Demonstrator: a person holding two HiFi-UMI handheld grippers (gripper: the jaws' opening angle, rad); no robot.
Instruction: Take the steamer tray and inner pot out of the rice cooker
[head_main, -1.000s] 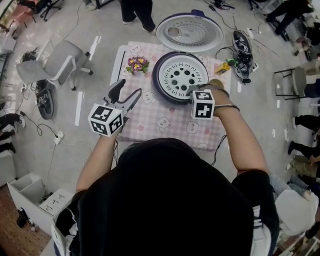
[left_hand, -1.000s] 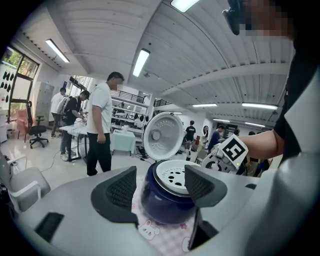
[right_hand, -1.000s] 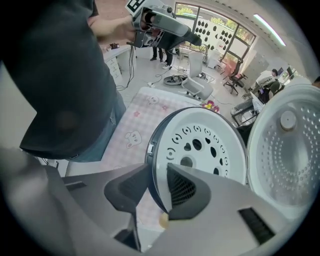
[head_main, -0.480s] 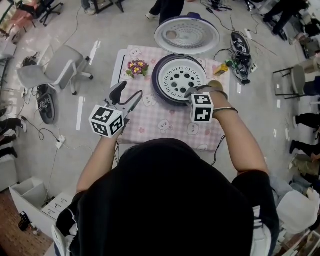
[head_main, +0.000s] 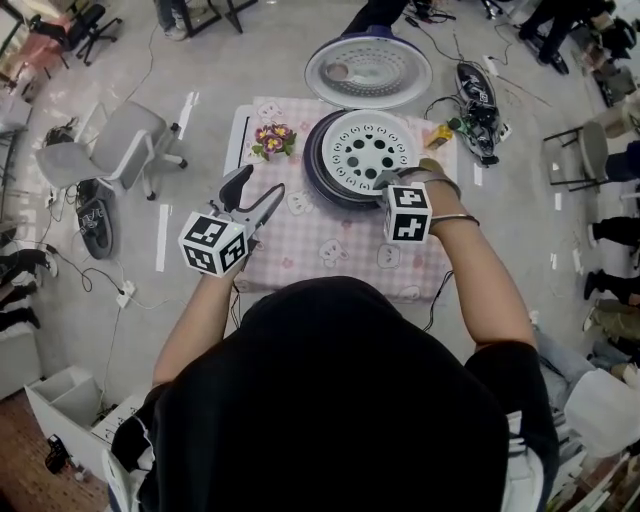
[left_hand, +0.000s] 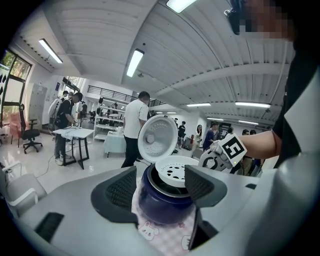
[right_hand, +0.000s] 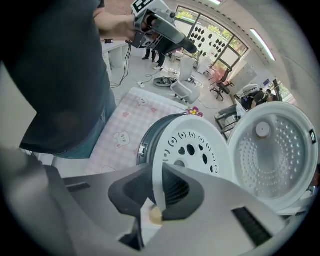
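Note:
The white perforated steamer tray (head_main: 372, 148) sits raised and tilted above the dark blue rice cooker (head_main: 322, 178), whose round lid (head_main: 375, 72) stands open behind it. My right gripper (head_main: 386, 183) points steeply down, shut on the tray's near rim. In the right gripper view the thin white rim (right_hand: 156, 180) runs between the pads of that gripper (right_hand: 159, 194). My left gripper (head_main: 254, 188) hovers open over the table's left side, apart from the cooker. The left gripper view looks between its open jaws (left_hand: 160, 187) at the cooker (left_hand: 161, 206) and the tray (left_hand: 175, 169). The inner pot is hidden under the tray.
A pink checked cloth (head_main: 320, 248) covers the small table. A pot of purple flowers (head_main: 273, 135) stands at its back left and a small yellow item (head_main: 440, 133) at the back right. A grey chair (head_main: 120, 135) and cables lie on the floor; people stand around.
The right gripper's jaws have shut on the tray's near rim. The tray has come up out of the cooker and now sits higher and tilted. The left gripper has stayed put.

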